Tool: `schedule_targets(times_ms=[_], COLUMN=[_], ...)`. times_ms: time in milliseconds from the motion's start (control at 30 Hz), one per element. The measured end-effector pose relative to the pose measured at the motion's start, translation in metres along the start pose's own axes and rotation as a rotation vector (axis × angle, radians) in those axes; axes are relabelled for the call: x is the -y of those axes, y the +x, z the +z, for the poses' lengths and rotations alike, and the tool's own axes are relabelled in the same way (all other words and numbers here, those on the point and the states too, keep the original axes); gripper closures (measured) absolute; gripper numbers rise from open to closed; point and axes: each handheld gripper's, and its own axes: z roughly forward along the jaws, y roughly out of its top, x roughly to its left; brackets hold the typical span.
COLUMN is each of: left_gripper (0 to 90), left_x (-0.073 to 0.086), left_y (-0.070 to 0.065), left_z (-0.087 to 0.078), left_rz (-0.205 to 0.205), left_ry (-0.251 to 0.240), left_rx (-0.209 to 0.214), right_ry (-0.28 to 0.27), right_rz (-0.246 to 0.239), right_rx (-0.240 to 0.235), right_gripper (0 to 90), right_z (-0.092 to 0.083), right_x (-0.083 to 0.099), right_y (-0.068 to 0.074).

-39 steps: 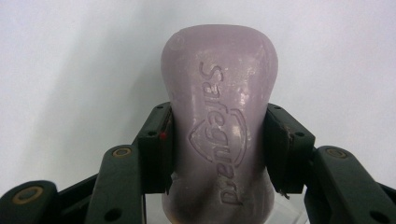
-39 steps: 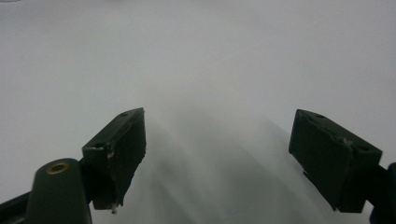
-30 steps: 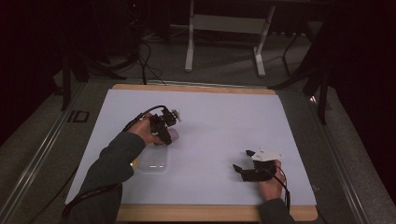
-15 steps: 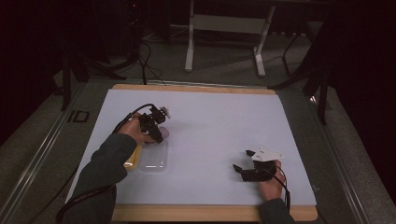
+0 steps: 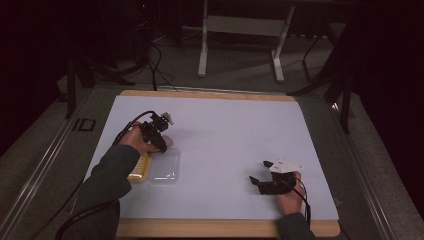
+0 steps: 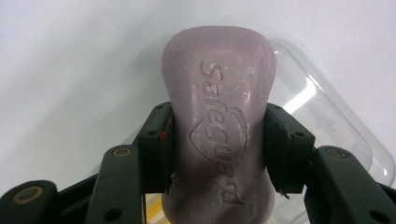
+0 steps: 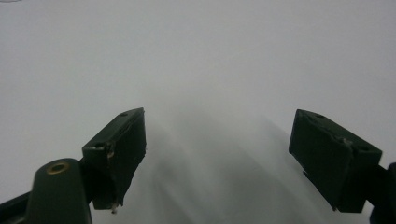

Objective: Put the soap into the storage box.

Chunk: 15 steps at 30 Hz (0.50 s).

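L gripper (image 6: 218, 154) has its fingers (image 6: 156, 144) clamped on the two long sides of a lilac Safeguard soap bar (image 6: 218, 112). The bar's long axis runs straight out along the fingers, w/ its rounded end pointing away from the camera, above the clear plastic lid (image 6: 322, 116). High view adds the yellow soap tray (image 5: 140, 167) beside the clear lid (image 5: 165, 172) on the white bench (image 5: 225, 135) (embossed brand legible in L gripper view). R gripper (image 5: 264, 179) rests near the bench's front edge, fingers (image 7: 119, 149) wide apart, holding nothing.

soap bar (image 6: 218, 135) cut off below, yellow tray (image 5: 139, 168) – half hidden by sleeve
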Motion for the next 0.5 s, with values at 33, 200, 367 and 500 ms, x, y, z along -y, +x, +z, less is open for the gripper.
schedule_targets(times_ms=[33, 200, 367, 500], left_gripper=[49.6, 49.6, 49.6, 49.6], left_x=[0.001, 0.005, 0.008, 0.012], left_y=[0.001, 0.004, 0.006, 0.008], left_z=[-0.001, -0.003, -0.005, -0.007], left_rz=[-0.006, -0.04, -0.06, -0.09], left_ry=[-0.002, -0.016, -0.028, -0.031], left_rx=[-0.001, -0.006, -0.007, -0.017], right_ry=[0.0, 0.0, -0.002, -0.003], right_rz=[0.0, 0.0, 0.0, -0.002], right_rx=[0.0, 0.001, 0.001, 0.002], right_gripper=[18.4, 18.4, 18.4, 18.4], right_z=[0.0, 0.0, 0.0, 0.0], right_x=[0.0, 0.0, 0.0, 0.0], right_y=[0.0, 0.0, 0.0, 0.0])
